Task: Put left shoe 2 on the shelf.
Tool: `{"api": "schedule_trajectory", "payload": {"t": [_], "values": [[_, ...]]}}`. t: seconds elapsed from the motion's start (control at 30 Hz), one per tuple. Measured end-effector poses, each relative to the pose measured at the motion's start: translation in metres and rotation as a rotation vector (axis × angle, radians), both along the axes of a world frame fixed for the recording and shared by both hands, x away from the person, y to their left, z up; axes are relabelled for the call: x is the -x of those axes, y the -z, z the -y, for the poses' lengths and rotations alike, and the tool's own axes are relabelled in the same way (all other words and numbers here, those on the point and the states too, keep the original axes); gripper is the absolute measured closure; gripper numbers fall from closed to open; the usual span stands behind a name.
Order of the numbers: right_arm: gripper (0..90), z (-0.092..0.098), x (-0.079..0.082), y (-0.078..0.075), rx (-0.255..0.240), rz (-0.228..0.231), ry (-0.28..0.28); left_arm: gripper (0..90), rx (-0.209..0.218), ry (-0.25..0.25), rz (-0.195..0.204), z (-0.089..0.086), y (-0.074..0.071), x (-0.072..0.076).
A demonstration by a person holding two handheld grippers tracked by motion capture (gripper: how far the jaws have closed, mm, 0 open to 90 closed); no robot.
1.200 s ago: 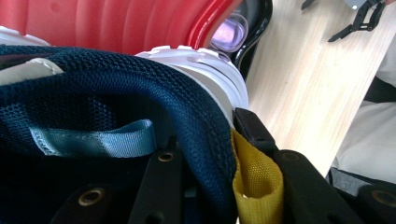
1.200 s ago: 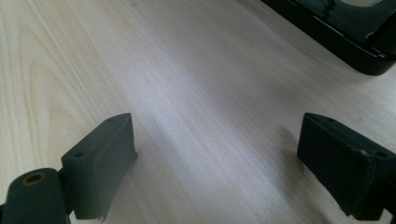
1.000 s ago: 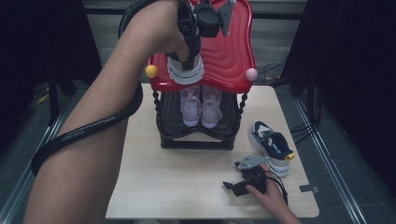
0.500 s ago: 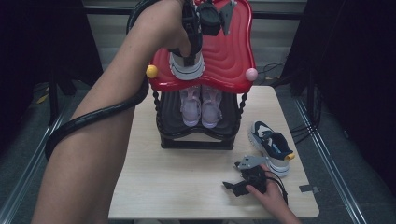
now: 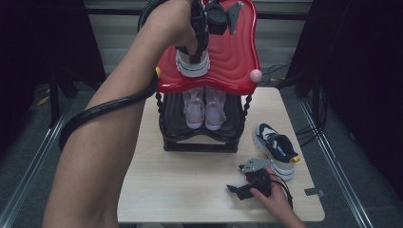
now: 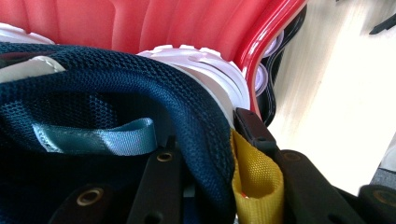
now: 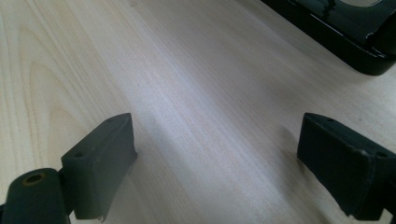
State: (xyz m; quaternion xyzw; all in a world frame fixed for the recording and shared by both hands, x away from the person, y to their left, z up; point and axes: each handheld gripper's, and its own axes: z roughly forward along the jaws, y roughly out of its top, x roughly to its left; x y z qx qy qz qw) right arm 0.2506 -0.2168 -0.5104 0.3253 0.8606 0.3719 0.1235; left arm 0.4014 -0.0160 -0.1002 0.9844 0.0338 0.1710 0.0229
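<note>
A navy mesh sneaker with a white sole rests on the red top shelf of a shoe rack. My left gripper is shut on its heel collar from above. In the left gripper view the navy collar is pinched between the black jaws of my left gripper, beside a yellow pull tab. The white sole lies against the red shelf. The matching sneaker lies on the table at right. My right gripper rests open on the wood, nothing between its jaws.
A pair of pale pink shoes stands on the black lower shelf of the rack, which has a pink knob at its right corner. The light wooden table has bare room in front. The rack's black base lies ahead of the right gripper.
My left gripper has carried the navy sneaker a little farther back over the red shelf. The right gripper has stayed where it was.
</note>
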Motion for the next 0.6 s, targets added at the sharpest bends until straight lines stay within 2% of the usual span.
{"api": "schedule_trajectory", "payload": {"t": [0.4,0.6], "values": [[10.7,0.0,0.0,0.0,0.0,0.0,0.0,71.6,-0.01,0.003,0.017,0.0011,0.0056,-0.0031],[10.7,0.0,0.0,0.0,0.0,0.0,0.0,71.3,-0.006,0.008,0.012,-0.0004,0.0059,-0.0039]]}}
